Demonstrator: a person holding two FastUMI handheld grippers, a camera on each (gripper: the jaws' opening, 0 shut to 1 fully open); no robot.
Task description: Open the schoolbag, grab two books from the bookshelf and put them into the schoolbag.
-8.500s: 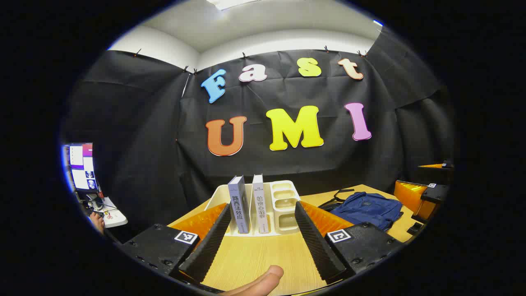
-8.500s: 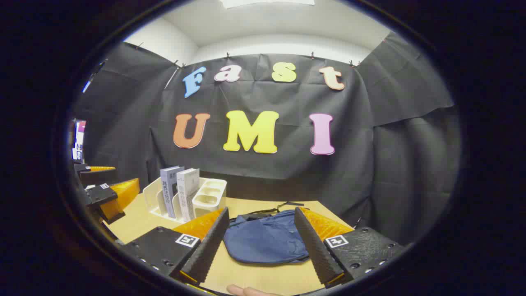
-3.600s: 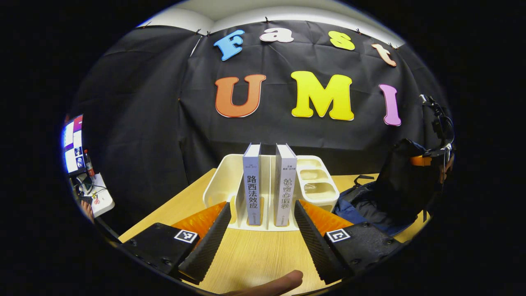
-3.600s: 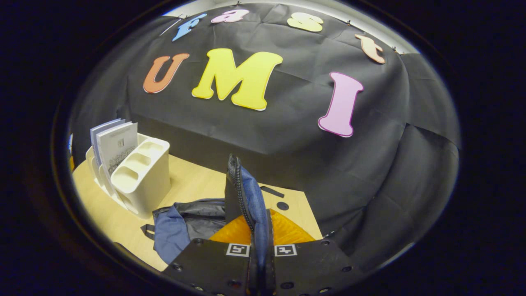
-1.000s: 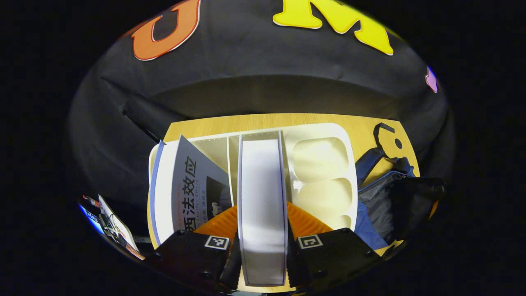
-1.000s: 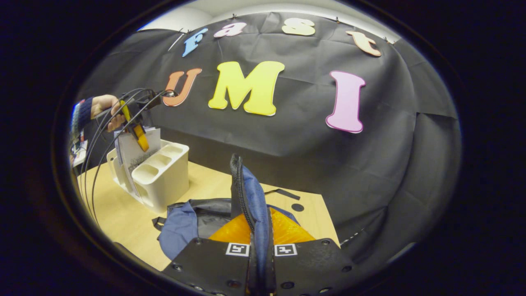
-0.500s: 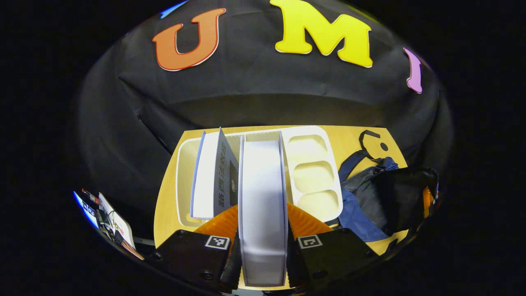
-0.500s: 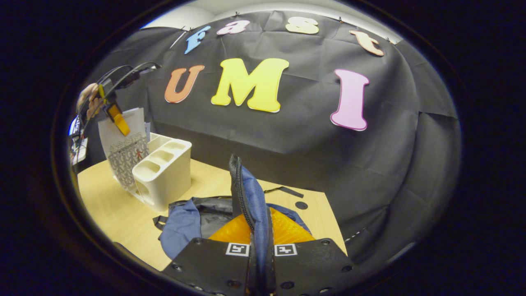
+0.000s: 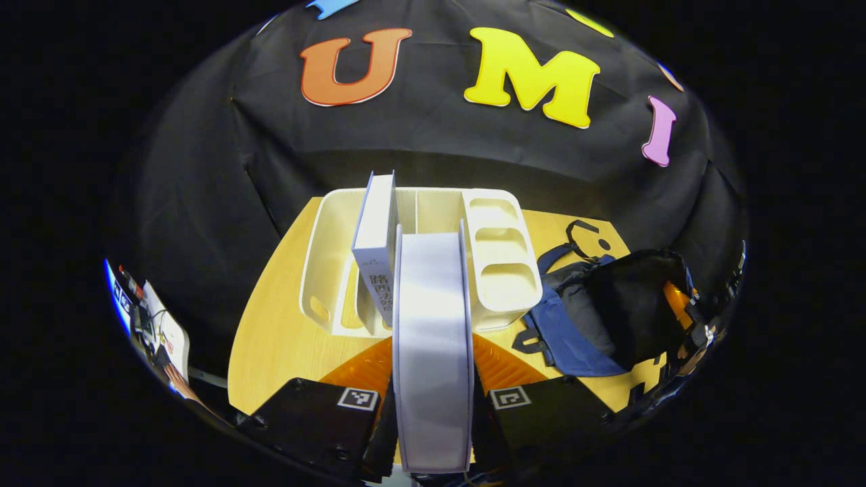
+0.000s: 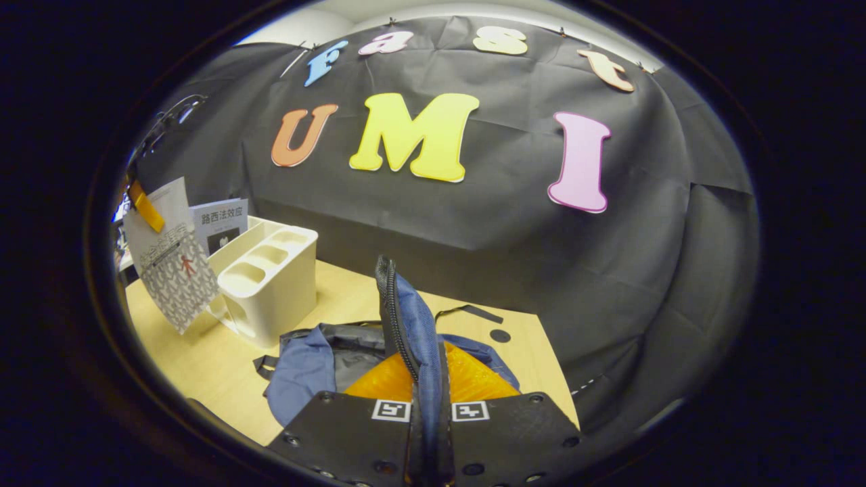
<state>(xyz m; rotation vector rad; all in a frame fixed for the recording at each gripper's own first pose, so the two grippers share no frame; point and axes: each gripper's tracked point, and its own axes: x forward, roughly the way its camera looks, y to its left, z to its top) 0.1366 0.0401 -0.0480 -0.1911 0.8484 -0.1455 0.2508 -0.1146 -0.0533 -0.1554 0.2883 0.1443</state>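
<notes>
Now left hand-held gripper (image 9: 433, 433) tight around book (image 9: 433, 338); right hand-held gripper (image 10: 427, 439) clamping schoolbag flap (image 10: 413, 331).

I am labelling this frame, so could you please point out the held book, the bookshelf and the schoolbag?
Held book (image 9: 433, 352): left gripper view, on its page edge between the fingers.
Bookshelf (image 10: 287, 281): right gripper view, on its side wall.
Schoolbag (image 10: 298, 372): right gripper view, on the blue fabric lying on the table.

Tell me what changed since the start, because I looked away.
The right tongs closed on the schoolbag flap and lifted it, opening the blue schoolbag. The left tongs closed on the white book and raised it out of the cream bookshelf. The blue-spined book stayed in its slot.
</notes>
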